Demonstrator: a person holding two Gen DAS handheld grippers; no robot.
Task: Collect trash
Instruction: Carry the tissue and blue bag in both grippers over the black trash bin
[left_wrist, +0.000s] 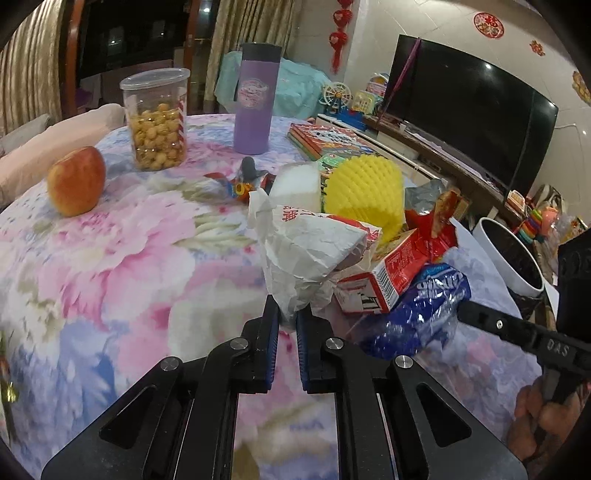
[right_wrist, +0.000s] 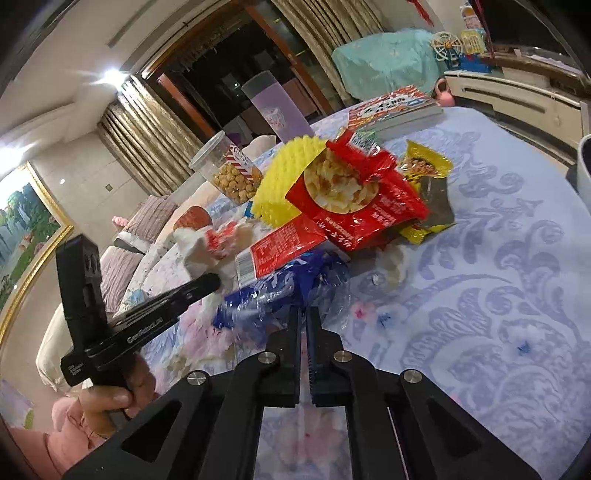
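A heap of trash lies on the flowered tablecloth (left_wrist: 110, 258). My left gripper (left_wrist: 287, 314) is shut on the lower edge of a crumpled white paper bag (left_wrist: 306, 251) with red print. My right gripper (right_wrist: 305, 314) is shut on a blue plastic wrapper (right_wrist: 280, 291), which also shows in the left wrist view (left_wrist: 421, 306). Beside them lie a red and white carton (left_wrist: 388, 273), a red snack bag (right_wrist: 354, 199), a yellow spiky foam net (left_wrist: 365, 188) and a yellow wrapper (right_wrist: 424, 166).
An apple (left_wrist: 75, 181), a snack jar (left_wrist: 155, 118), a purple tumbler (left_wrist: 255, 99) and books (left_wrist: 325, 140) stand on the far side of the table. A white bin (left_wrist: 509, 254) stands off the table's right edge. A television (left_wrist: 469, 110) is behind it.
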